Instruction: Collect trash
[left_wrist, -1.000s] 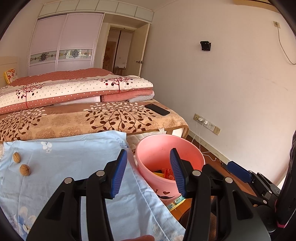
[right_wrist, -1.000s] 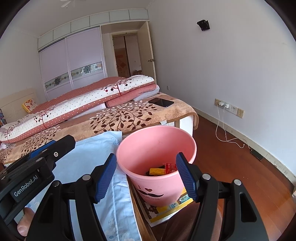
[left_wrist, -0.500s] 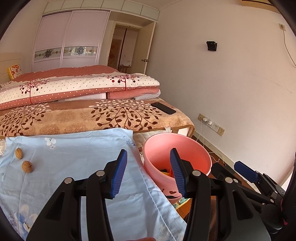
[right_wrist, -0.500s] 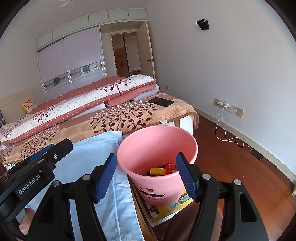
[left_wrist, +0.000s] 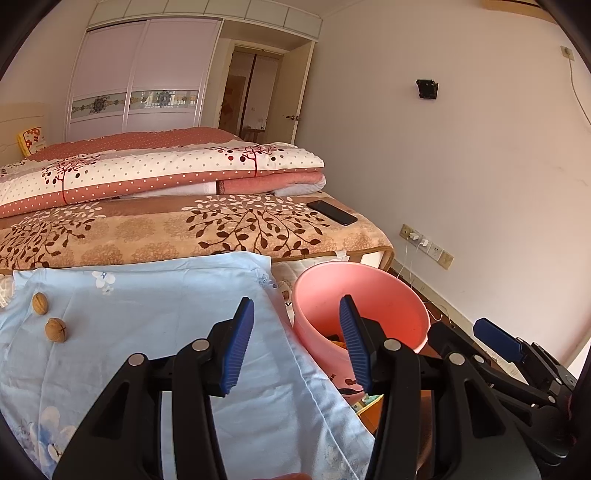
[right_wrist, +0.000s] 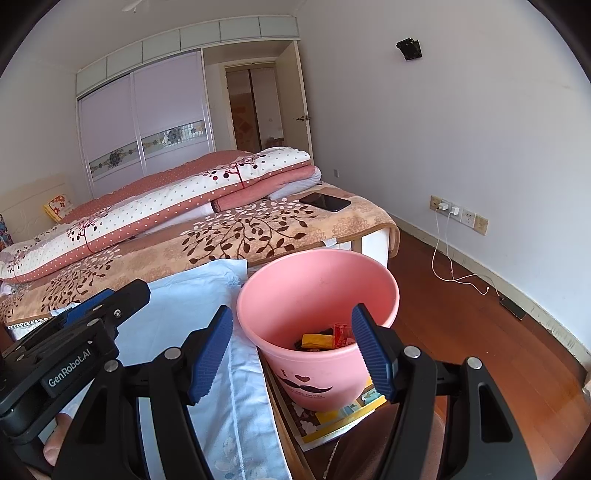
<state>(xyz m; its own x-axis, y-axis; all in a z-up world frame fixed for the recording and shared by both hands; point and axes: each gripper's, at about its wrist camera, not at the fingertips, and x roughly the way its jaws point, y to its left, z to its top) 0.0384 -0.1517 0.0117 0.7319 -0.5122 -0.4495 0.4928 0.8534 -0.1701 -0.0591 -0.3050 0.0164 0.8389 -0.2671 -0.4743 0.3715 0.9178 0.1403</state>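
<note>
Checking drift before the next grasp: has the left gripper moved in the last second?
Yes. In the left wrist view the pink bucket and walnuts slid slightly right between the open left gripper fingers, so the gripper swung slightly left.

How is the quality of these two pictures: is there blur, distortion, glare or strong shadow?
Left wrist view: sharp, no motion blur; fisheye bends the wall and wardrobe, dark corners; warm daylight, the two walnuts cast only soft shadows on the blue cloth. Right wrist view: equally sharp, cooler tint; the phone on the bed reflects some light, and the pink bin is evenly lit.
</note>
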